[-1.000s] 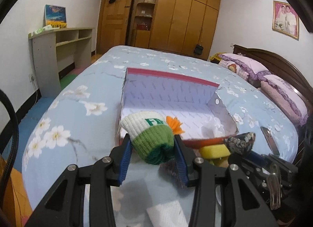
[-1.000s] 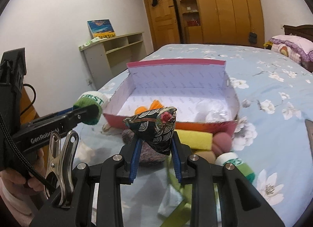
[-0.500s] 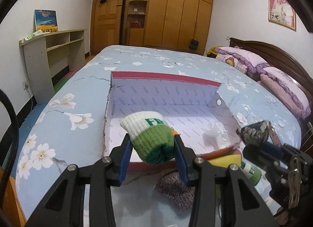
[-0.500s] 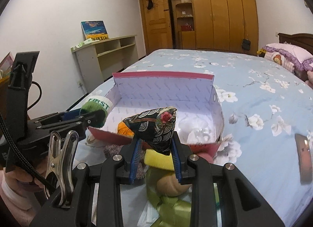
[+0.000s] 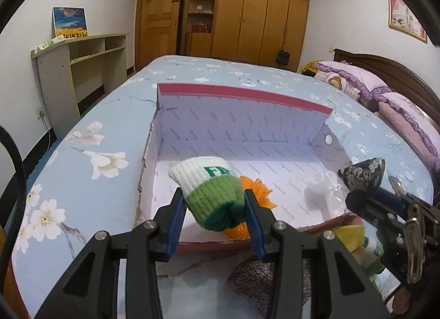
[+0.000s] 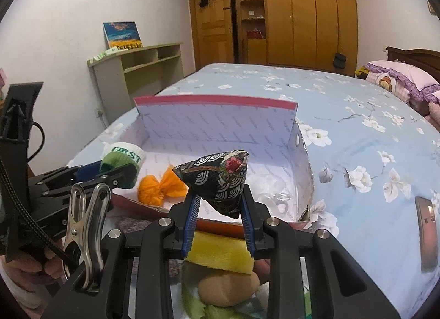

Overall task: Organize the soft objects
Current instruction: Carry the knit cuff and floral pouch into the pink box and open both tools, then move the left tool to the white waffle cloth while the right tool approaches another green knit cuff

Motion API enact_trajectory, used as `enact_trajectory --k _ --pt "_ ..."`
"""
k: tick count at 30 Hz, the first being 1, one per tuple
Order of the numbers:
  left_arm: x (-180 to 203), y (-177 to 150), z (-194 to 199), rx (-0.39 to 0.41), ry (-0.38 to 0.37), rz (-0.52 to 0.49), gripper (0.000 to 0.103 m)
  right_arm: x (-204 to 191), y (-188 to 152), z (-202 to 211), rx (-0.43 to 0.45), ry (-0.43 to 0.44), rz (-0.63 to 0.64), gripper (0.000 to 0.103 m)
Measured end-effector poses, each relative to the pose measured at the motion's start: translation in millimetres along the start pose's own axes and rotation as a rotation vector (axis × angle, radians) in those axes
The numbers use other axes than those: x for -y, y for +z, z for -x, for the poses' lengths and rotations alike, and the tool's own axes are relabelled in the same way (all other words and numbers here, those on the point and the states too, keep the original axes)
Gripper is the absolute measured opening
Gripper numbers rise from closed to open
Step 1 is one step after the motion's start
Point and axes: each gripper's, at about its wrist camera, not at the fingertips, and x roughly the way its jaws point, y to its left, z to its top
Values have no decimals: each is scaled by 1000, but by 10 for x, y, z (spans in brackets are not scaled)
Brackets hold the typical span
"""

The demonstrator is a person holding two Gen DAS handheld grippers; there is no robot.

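Green-and-white knitted roll [image 5: 211,191] in the left hand-held gripper [image 5: 213,209] and patterned fabric pouch [image 6: 217,178] clamped in the right hand-held gripper [image 6: 218,206] both hover over the open box [image 5: 244,93]; release them low, on bare floor clear of the orange pompom [image 6: 159,188].

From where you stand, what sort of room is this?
A bedroom, most likely: a large bed with a flowered blue cover, frilled pillows against a dark headboard, and a wall of wooden wardrobes.
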Motion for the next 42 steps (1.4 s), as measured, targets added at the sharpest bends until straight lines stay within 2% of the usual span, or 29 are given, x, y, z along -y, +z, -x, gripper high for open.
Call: enact_trajectory --k 11,17,26,30,37,42 --pt "-71 -62 -109 -44 -8 38 44 65 -109 -196 -62 -21 -10 30" --pt "-72 -76 -113 -44 -15 39 48 64 -137 -206 -64 -24 -7 30" --pt "27 -116 -117 -43 -9 -2 65 67 -132 -193 -66 -15 -17 31" --pt "63 -113 -111 -39 -10 -11 79 65 -130 -191 -64 -10 -20 37" --pt "141 -112 -71 -33 0 -36 95 60 -121 -122 -51 -6 -36 50" --pt "192 -128 -51 -50 19 -64 101 86 -112 -32 -44 -6 -55 52"
